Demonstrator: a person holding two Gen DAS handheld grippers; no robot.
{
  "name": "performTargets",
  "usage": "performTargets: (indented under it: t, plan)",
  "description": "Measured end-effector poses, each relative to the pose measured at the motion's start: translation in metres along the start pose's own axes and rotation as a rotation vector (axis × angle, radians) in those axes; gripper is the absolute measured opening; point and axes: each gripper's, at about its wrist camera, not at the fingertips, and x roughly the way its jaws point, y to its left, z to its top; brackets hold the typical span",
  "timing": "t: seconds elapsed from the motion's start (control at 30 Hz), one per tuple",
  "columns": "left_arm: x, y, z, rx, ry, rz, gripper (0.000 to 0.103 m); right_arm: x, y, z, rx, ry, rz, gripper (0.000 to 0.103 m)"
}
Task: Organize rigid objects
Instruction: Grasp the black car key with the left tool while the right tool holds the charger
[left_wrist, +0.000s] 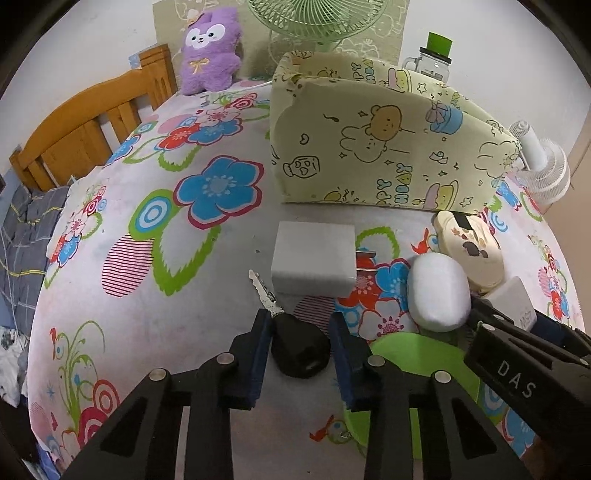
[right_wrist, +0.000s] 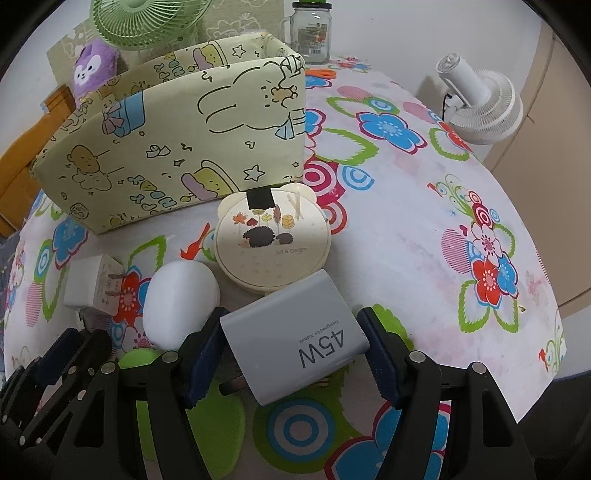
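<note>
A black-headed key (left_wrist: 295, 347) lies on the flowered table between the fingers of my left gripper (left_wrist: 300, 339), which stands open around it. A white plug cube (left_wrist: 314, 258) sits just beyond. My right gripper (right_wrist: 291, 343) is open around a grey 45W charger (right_wrist: 293, 336), its pads close to both sides. A white oval case (right_wrist: 181, 306) and a round cream hedgehog box (right_wrist: 271, 243) lie beside it. A yellow cartoon-print fabric bin (right_wrist: 177, 147) stands behind; its inside is hidden.
A green fan (left_wrist: 317, 18), a purple plush toy (left_wrist: 210, 51) and a glass jar (right_wrist: 310, 33) stand at the back. A white fan (right_wrist: 484, 107) is at the right edge. A wooden bed frame (left_wrist: 81, 129) is on the left.
</note>
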Motion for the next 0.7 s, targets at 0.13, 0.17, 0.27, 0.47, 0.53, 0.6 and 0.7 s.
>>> performTargets:
  t: [0.13, 0.17, 0.27, 0.47, 0.53, 0.6, 0.7]
  plan:
    - [-0.004, -0.004, -0.002, 0.000, 0.007, -0.012, 0.032, -0.003, 0.000, -0.001, -0.002, -0.002, 0.006, 0.073]
    - [-0.006, -0.005, -0.003, 0.000, 0.006, -0.015, 0.032, -0.005, 0.000, -0.001, -0.003, -0.004, 0.006, 0.073]
    - [-0.012, -0.007, -0.003, -0.002, 0.005, -0.020, 0.032, -0.010, 0.000, -0.002, -0.004, -0.008, 0.010, 0.073]
    - [-0.024, -0.009, -0.003, -0.002, -0.004, -0.023, 0.032, -0.020, 0.001, -0.004, -0.001, -0.012, 0.023, 0.073]
    - [-0.027, -0.009, -0.002, -0.002, -0.008, -0.021, 0.032, -0.025, 0.001, -0.004, 0.002, -0.016, 0.026, 0.073]
    - [-0.031, -0.008, -0.001, -0.009, -0.011, -0.023, 0.032, -0.027, 0.001, -0.003, 0.003, -0.018, 0.029, 0.073]
    - [-0.036, -0.008, 0.002, -0.004, -0.022, -0.022, 0.032, -0.032, 0.000, -0.001, 0.013, -0.029, 0.030, 0.073]
